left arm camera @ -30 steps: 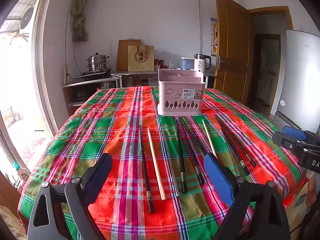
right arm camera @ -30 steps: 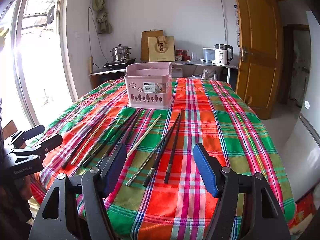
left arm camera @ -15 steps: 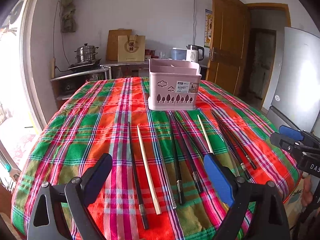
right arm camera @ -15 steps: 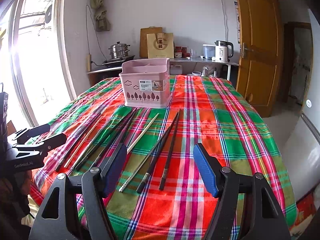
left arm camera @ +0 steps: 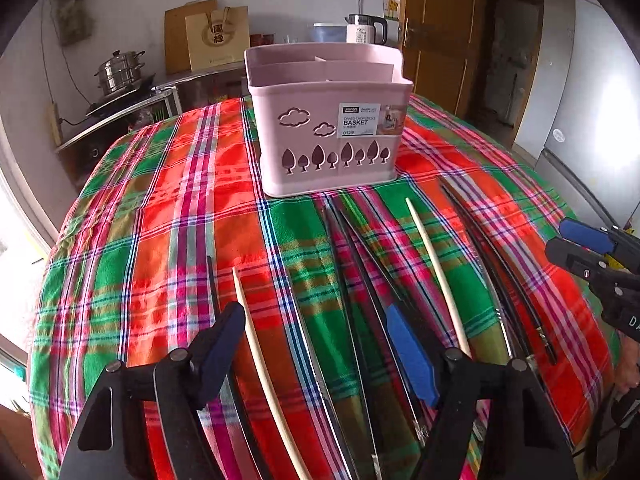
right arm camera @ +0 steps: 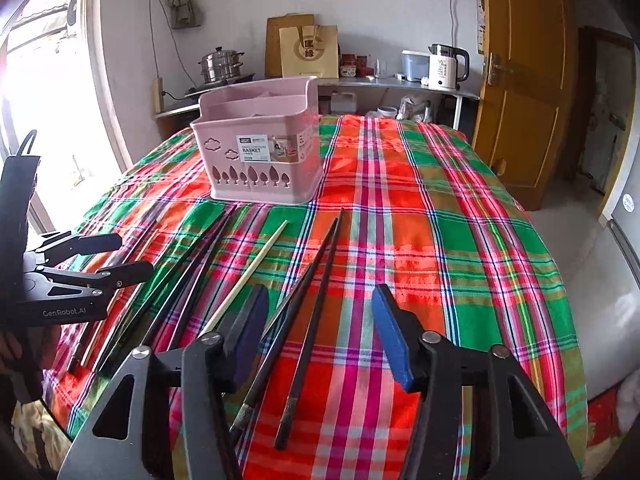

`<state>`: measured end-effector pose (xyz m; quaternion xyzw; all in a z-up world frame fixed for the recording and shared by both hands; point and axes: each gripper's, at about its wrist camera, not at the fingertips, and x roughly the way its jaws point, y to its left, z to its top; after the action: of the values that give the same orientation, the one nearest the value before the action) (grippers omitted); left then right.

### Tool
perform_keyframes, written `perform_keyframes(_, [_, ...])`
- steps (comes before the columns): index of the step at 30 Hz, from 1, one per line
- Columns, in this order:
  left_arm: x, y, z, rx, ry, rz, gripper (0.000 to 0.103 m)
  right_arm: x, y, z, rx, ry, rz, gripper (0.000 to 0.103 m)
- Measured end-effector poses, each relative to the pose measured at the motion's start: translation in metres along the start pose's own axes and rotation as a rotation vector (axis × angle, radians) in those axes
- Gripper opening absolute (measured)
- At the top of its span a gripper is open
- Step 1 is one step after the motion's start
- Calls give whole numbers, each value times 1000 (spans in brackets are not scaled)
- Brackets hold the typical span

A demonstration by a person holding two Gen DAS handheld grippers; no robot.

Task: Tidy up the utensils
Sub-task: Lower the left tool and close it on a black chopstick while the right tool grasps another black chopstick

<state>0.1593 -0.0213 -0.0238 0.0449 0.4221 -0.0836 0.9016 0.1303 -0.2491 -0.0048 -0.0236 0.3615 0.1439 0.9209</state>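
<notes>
2 grippers hang low over the plaid-covered surface (right arm camera: 460, 216), both with jaws spread and holding nothing. Chopsticks lie fanned out on the cloth in front of the pink basket (left arm camera: 328, 120), which stands empty as far as I can see. By my reading this is the reach for a first pick — nothing has gone into the basket yet. The left gripper (left arm camera: 316, 344) straddles a pale wooden chopstick (left arm camera: 260, 364) and some dark ones; the right gripper (right arm camera: 320, 332) has 2 black chopsticks (right arm camera: 308, 320) lying between its pads. Next, each would need to drop lower, close on a single stick — then carry it to a compartment.
</notes>
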Motion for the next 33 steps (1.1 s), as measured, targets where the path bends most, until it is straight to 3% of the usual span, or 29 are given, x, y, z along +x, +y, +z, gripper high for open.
perform_keyframes(2, [12,1,6,1,34,-18,68,17,-4,5,8,37,6,33])
perform_keyframes(3, [17,2,9,0,49,-24,62,26,-7,8,16,60,2,30])
perform_keyframes(7, [30,4,16,2,70,-34,58,45,-14,17,28,101,17,24])
perform_keyframes(17, [56,4,25,19,138,-54,42,76,-13,27,9,164,37,19])
perform_keyframes(33, [70,-7,42,86,196,-51,32,100,-8,33,-19,229,17,12])
